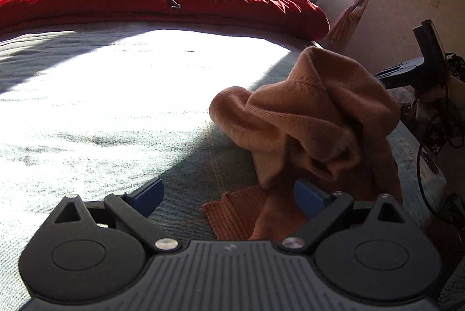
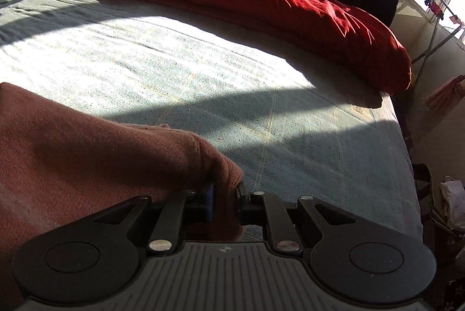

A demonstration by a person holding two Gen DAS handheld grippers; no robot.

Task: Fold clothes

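Sweater (image 1: 316, 119), orange knit, bunched in heap on bed (image 1: 116, 96) near its right edge, ribbed hem flat on cover. Red duvet (image 1: 162, 0) along bed's far side. Left tool (image 1: 229, 200) spread wide, empty, just before heap. Right tool (image 2: 225, 194) narrow, pinching sweater fold.

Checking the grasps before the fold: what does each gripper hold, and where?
The right gripper pinches the orange sweater at a bunched edge. The left gripper is open, holding nothing.
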